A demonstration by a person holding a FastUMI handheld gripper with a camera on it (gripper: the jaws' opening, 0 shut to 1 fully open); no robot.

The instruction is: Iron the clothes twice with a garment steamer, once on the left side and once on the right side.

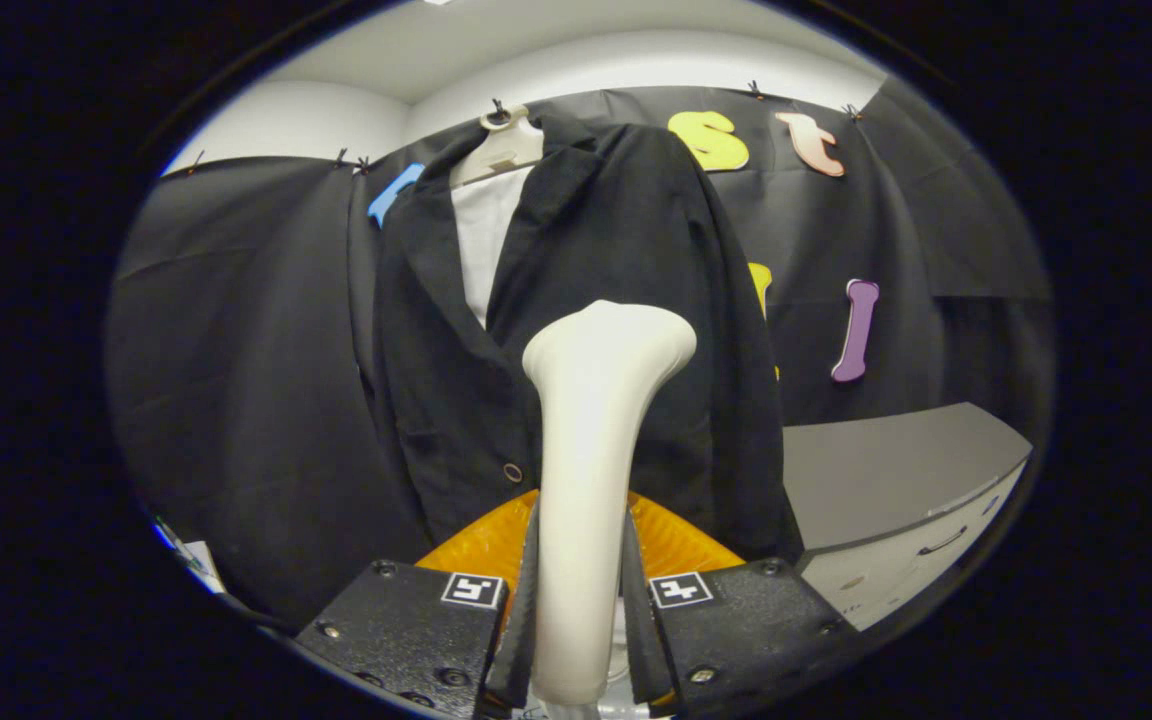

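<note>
A black jacket (586, 250) over a white shirt (484, 240) hangs from a pale hanger (501, 145) on the booth's black wall. My gripper (581, 600) is shut on the cream handle of the garment steamer (591, 470), both fingers (521, 610) pressing its sides. The steamer stands upright between the fingers, its wide head (611, 340) in front of the jacket's right front panel, below the lapel. Whether the head touches the cloth cannot be told. A jacket button (513, 472) sits just left of the handle.
An orange ribbed piece (671, 545) lies low behind the fingers, under the jacket's hem. A grey table top (896, 460) with a white drawer front (921, 555) stands to the right of the jacket. Black cloth hangs to the left.
</note>
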